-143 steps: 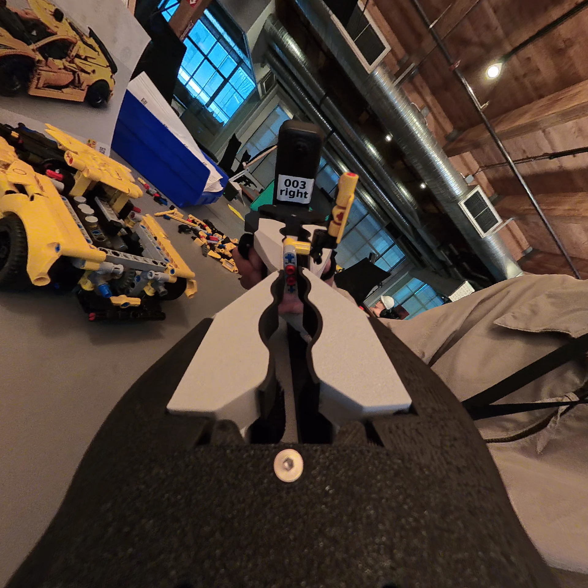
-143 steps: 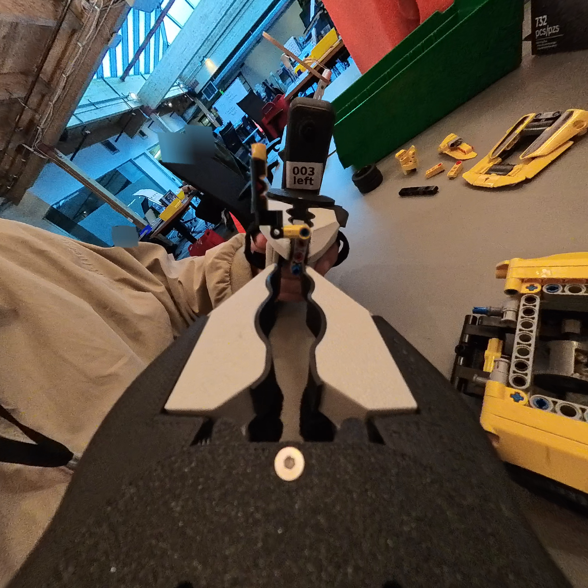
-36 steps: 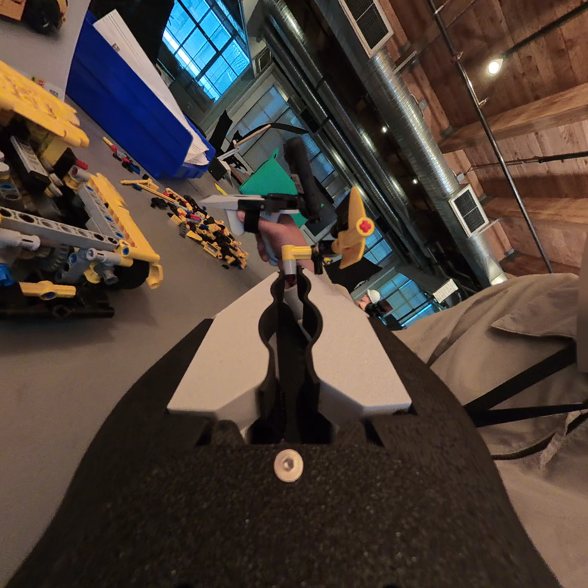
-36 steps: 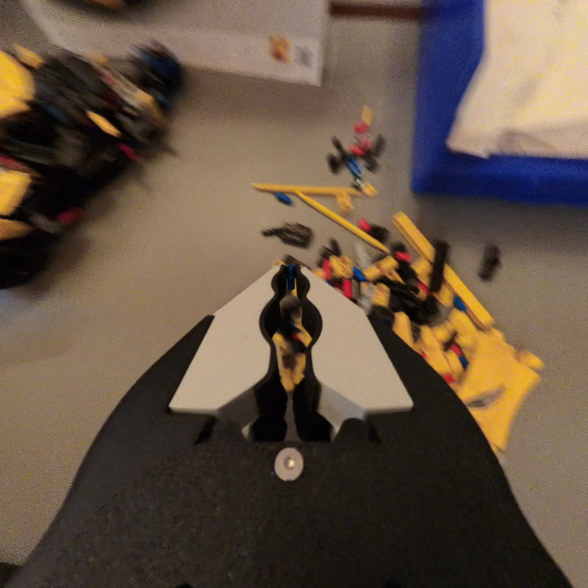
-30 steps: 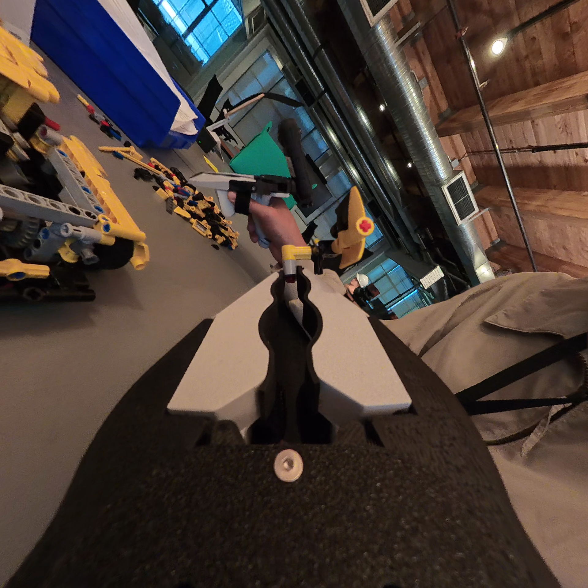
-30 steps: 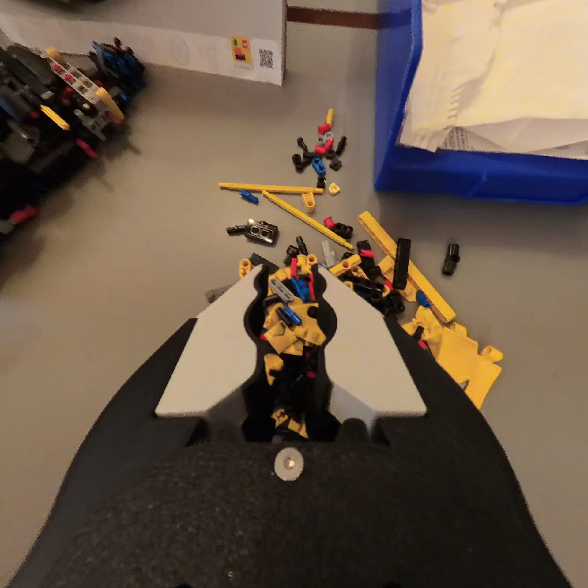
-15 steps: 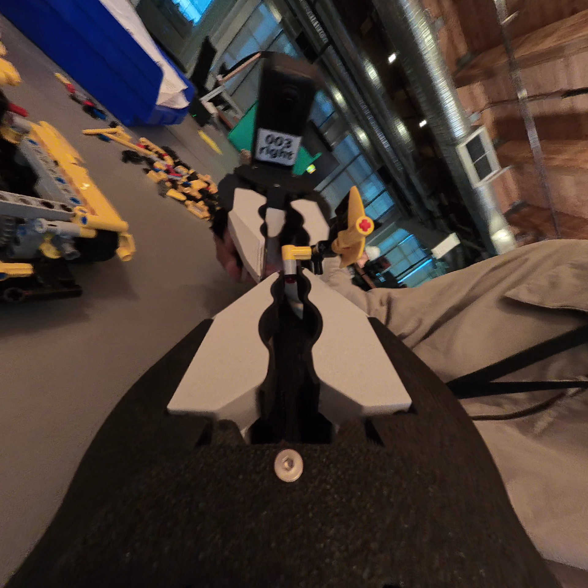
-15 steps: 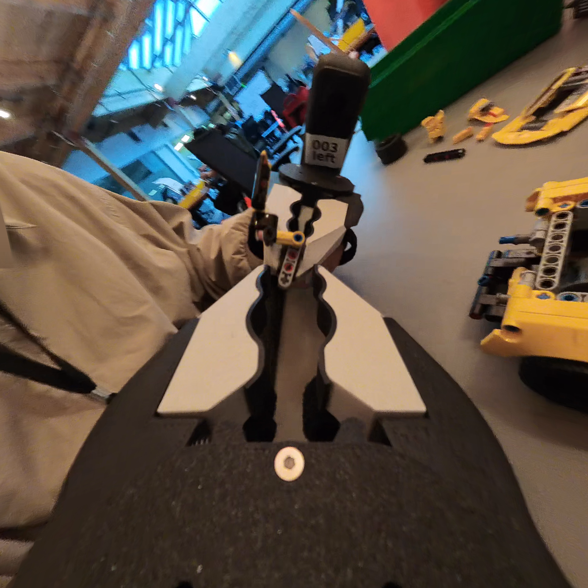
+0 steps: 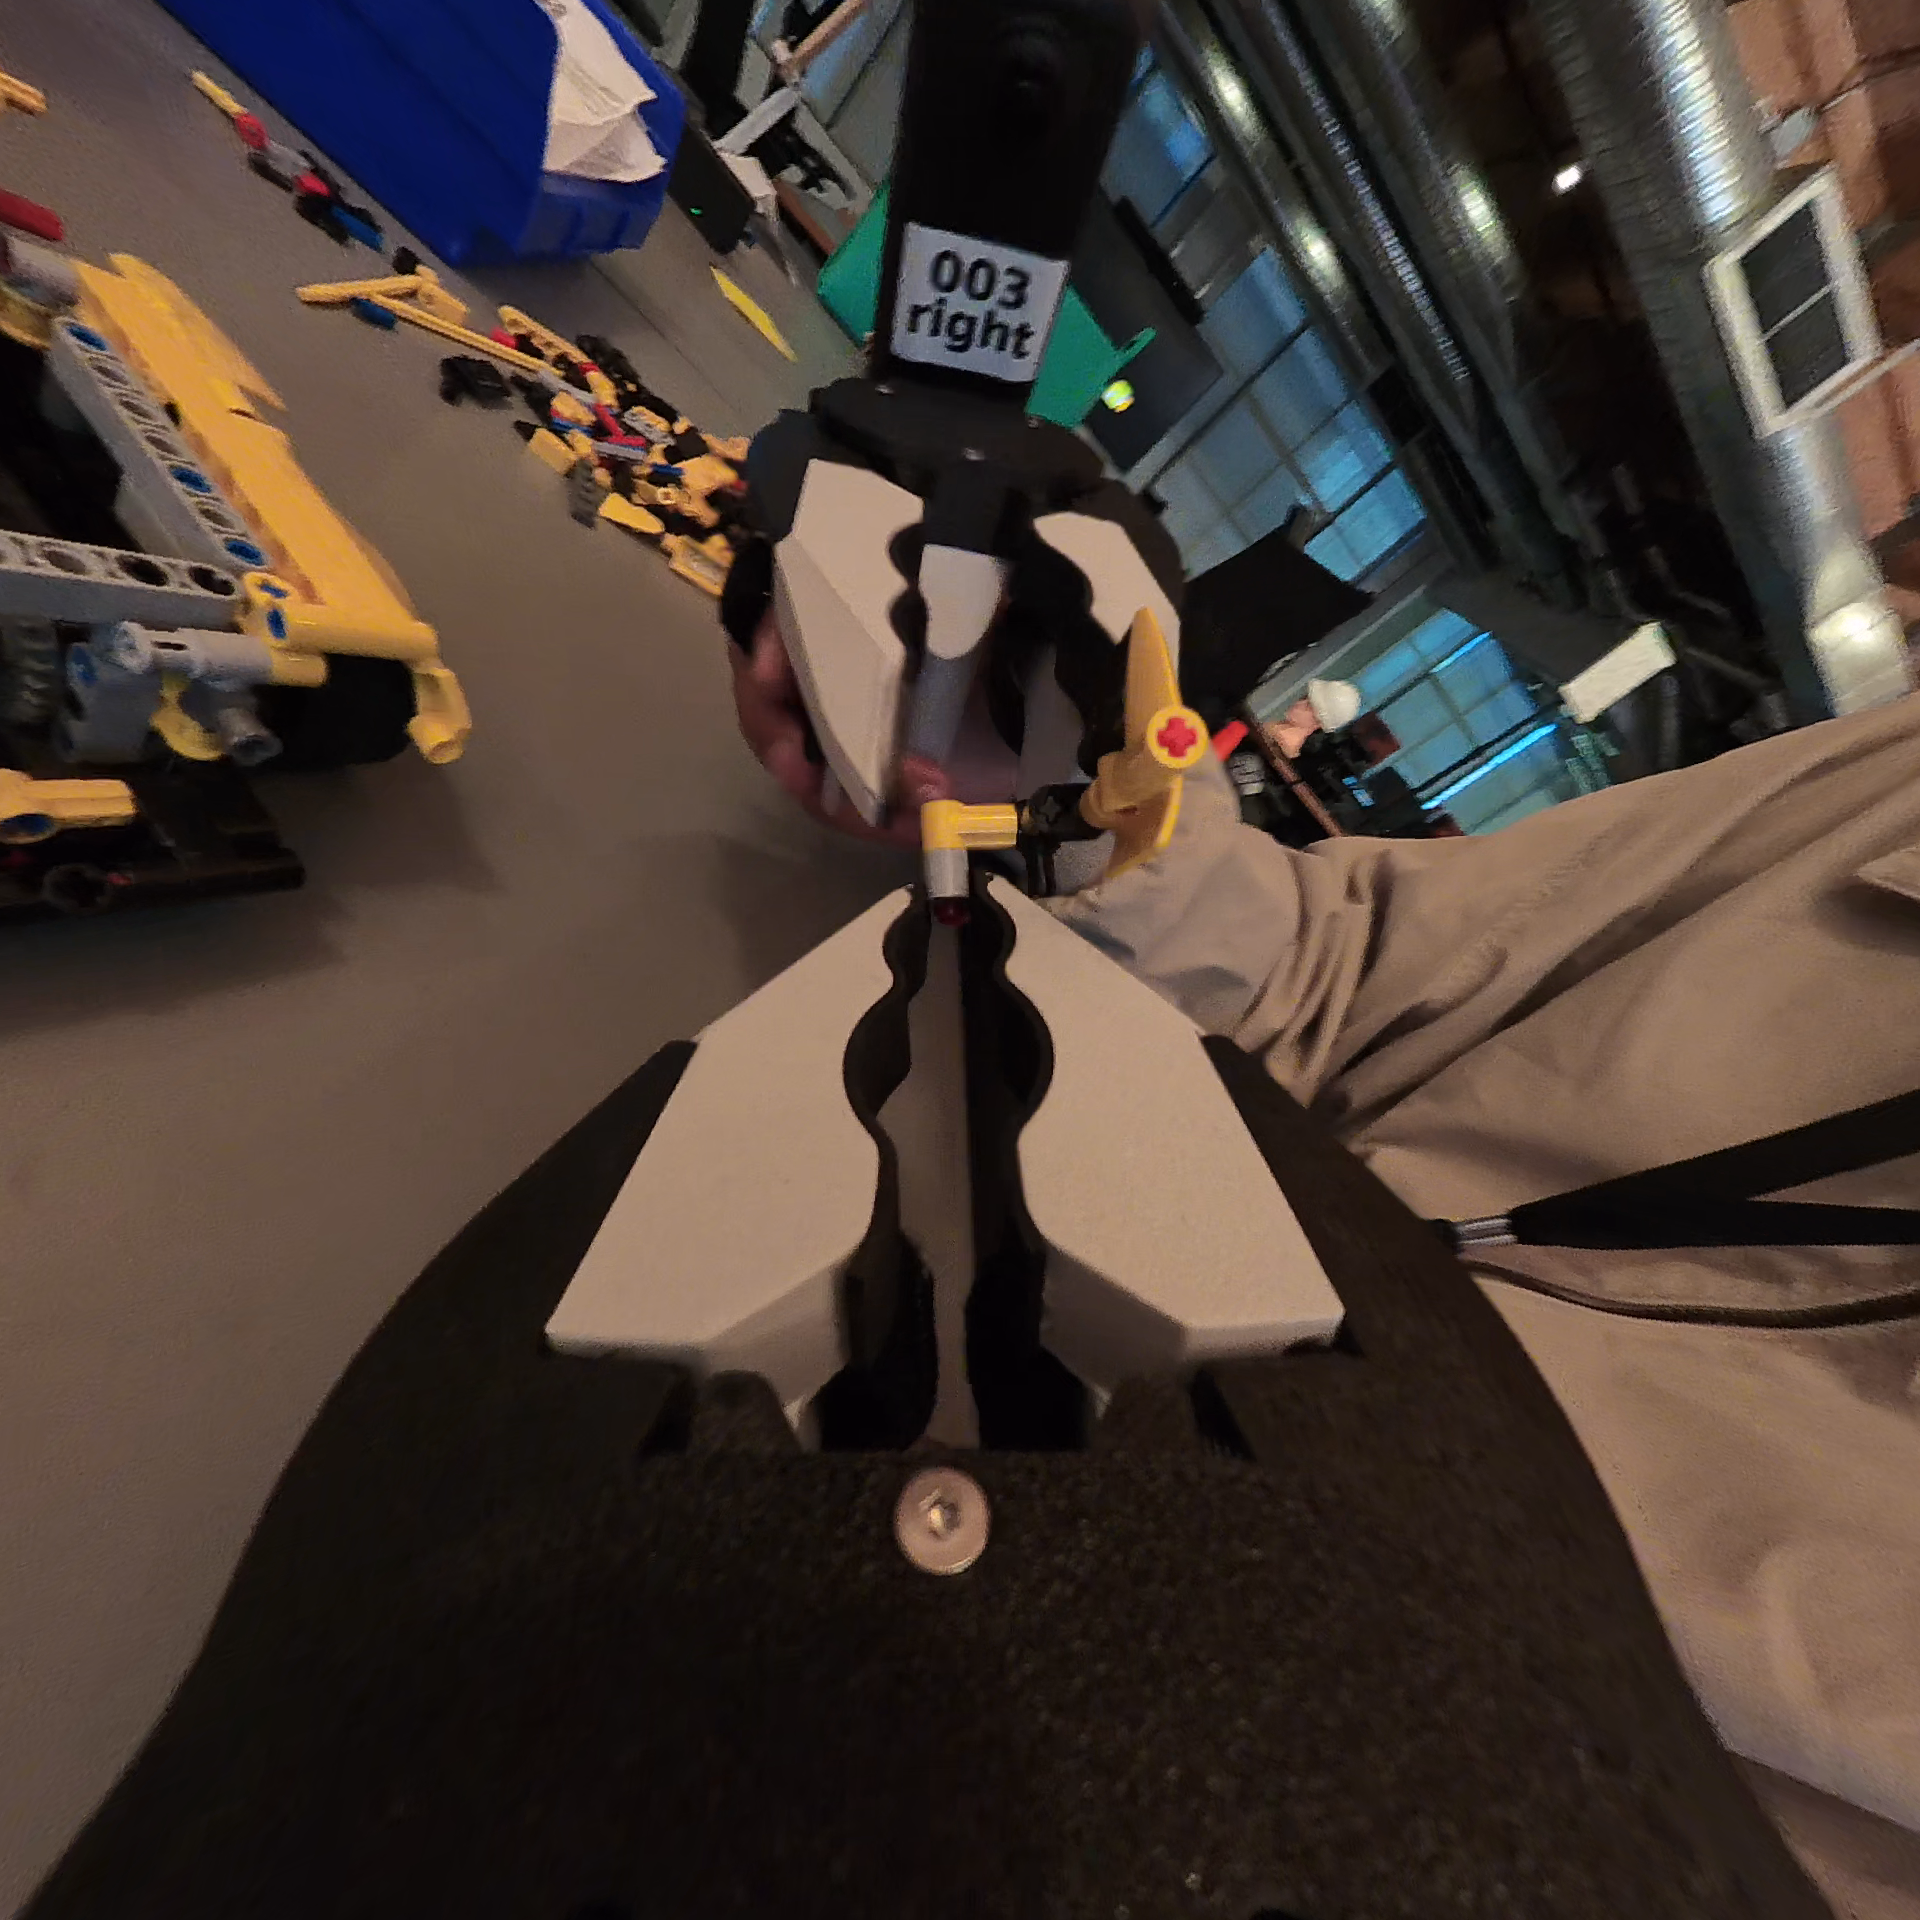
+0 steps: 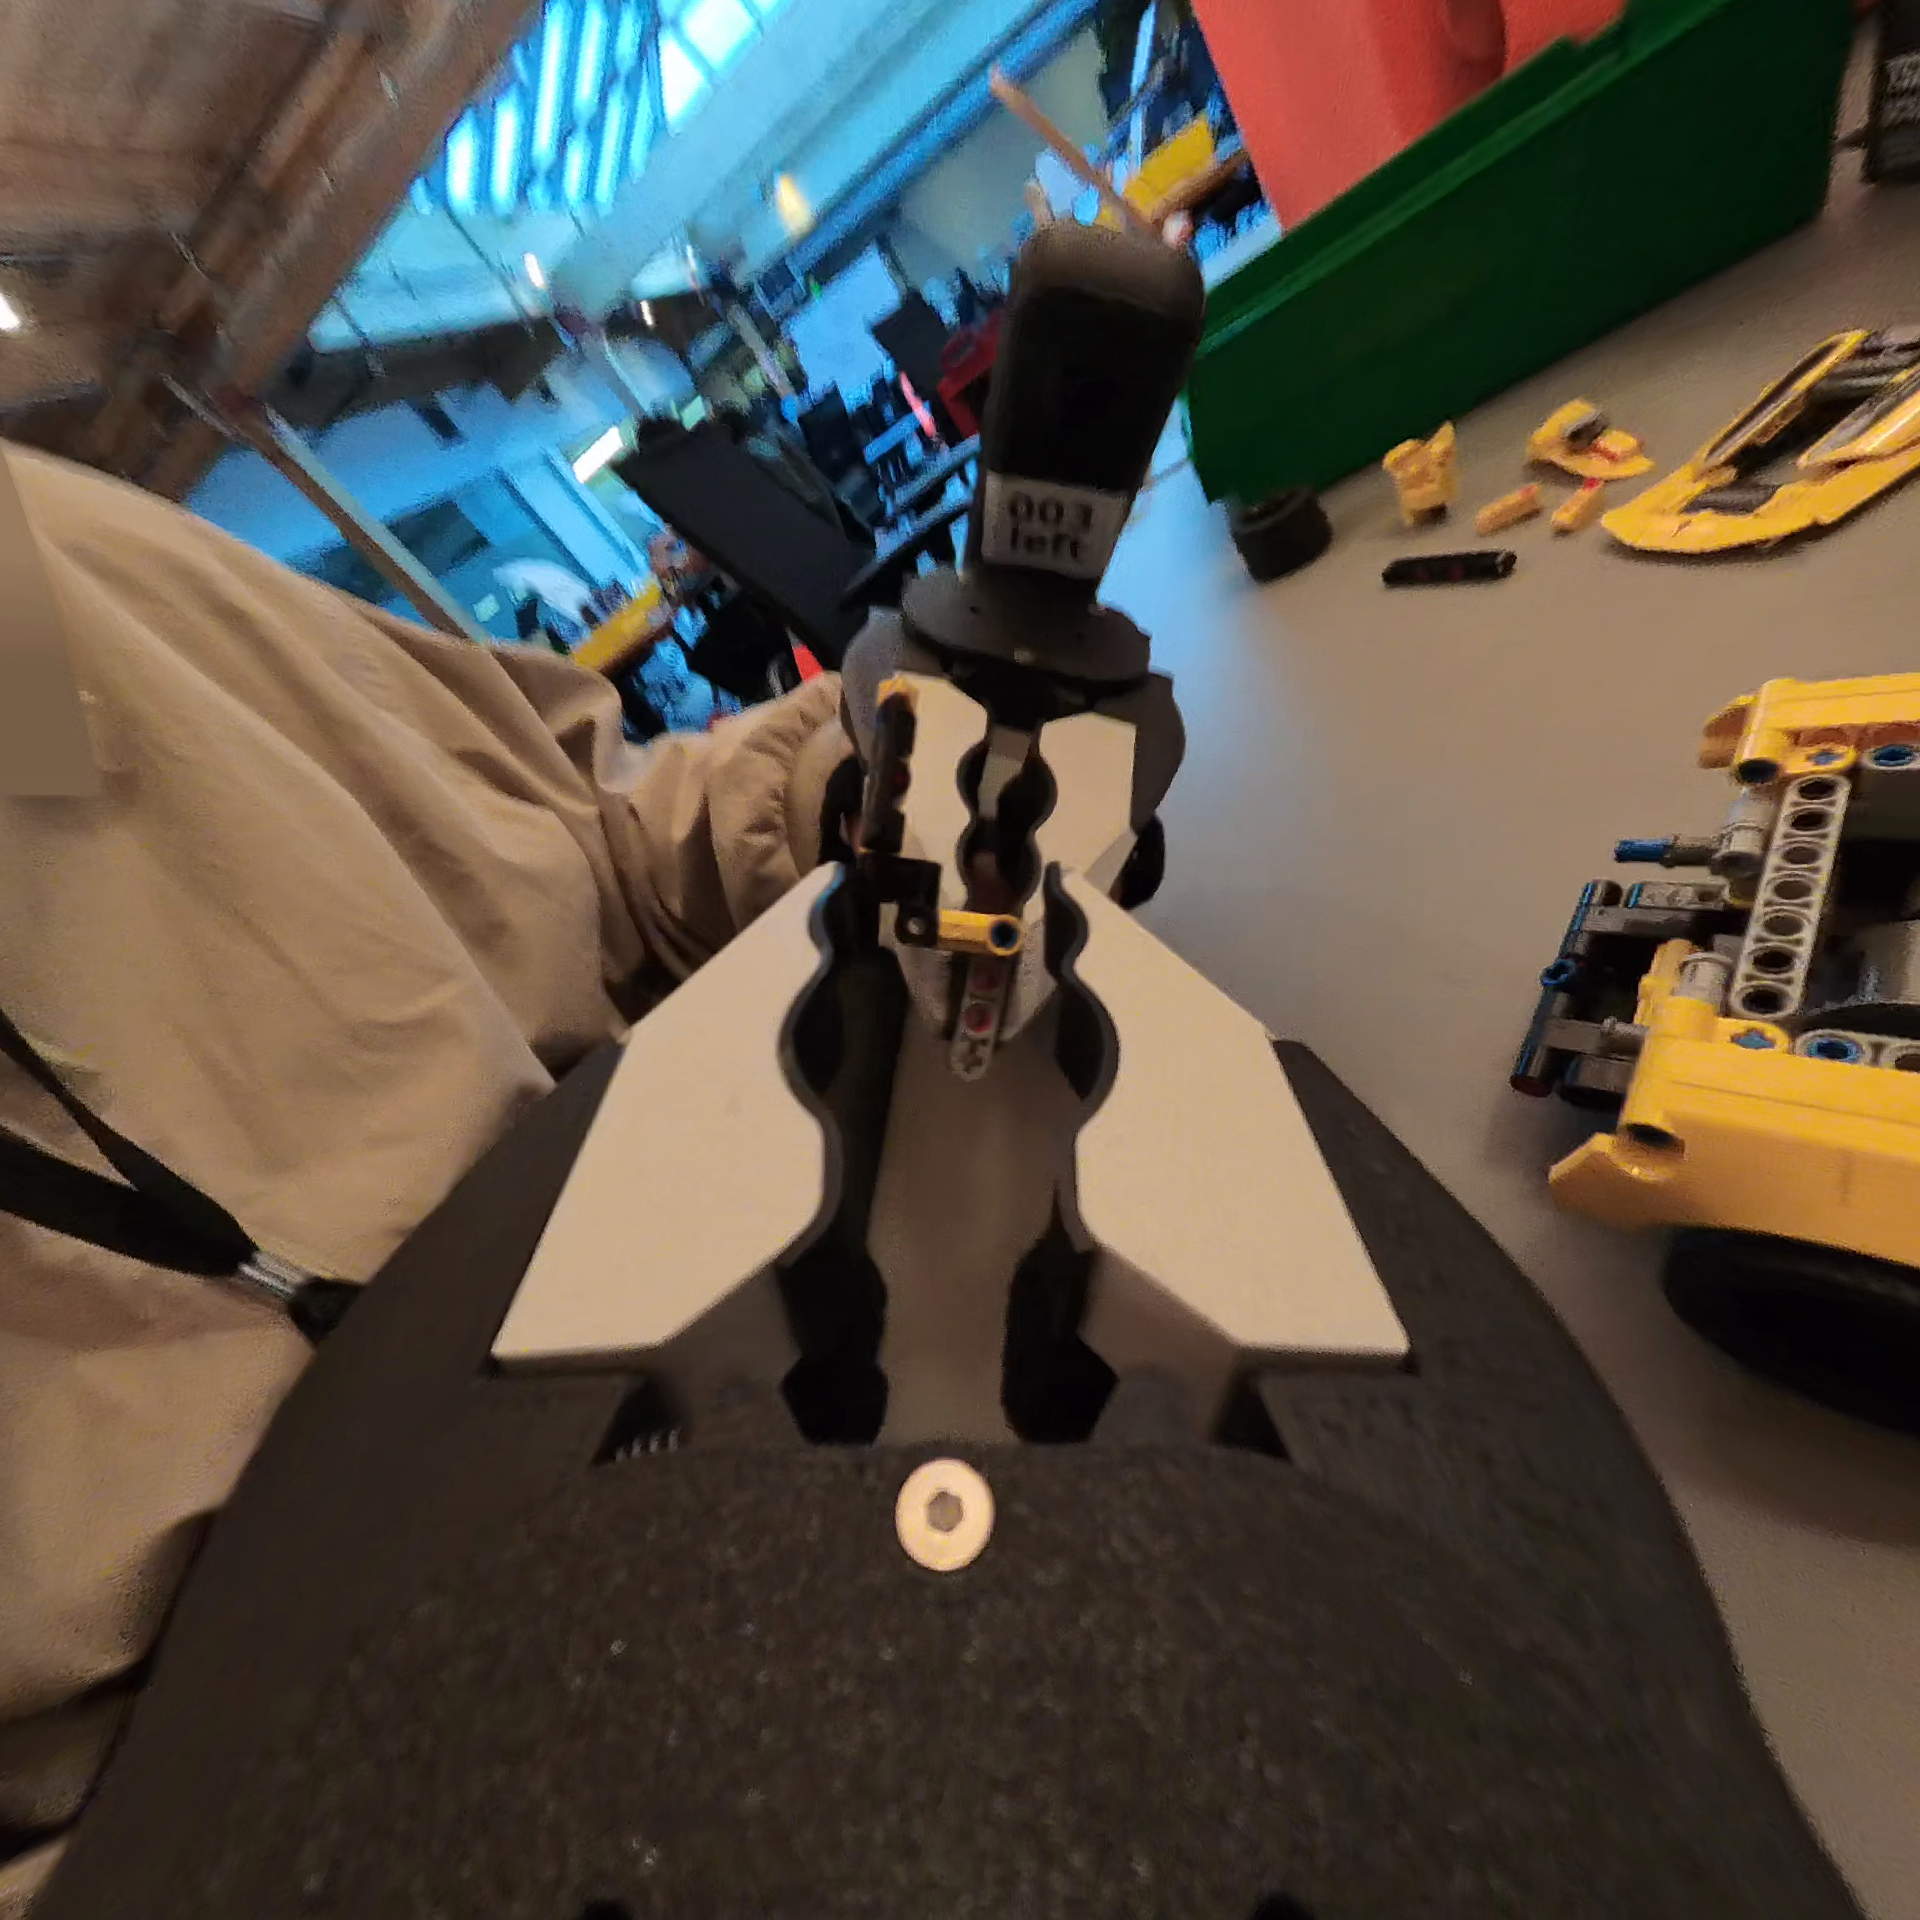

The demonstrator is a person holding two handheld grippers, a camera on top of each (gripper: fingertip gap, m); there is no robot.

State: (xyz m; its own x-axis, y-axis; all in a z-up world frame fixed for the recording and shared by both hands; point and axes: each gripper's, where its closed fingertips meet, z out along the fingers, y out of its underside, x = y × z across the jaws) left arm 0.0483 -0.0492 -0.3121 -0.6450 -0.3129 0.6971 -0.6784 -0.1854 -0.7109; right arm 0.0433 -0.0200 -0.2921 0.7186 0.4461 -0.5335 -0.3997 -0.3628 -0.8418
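white label (image 9: 971, 309) | on black camera (image 9: 1003, 114) | printed writing legible

The person is wearing a loose khaki shirt (image 9: 1558, 1039) with black straps (image 9: 1714, 1195); both grippers are showing grey fingers (image 9: 748, 1164) on black bodies.

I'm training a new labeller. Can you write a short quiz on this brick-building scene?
1. True or false: the left tool is shut on a small brick part.
2. The right tool is: A open, B shut and empty, C out of view.
3. Fill in: the loose brick pile lies near the ___ bin.

Key: 1 true; 2 A; 3 blue.
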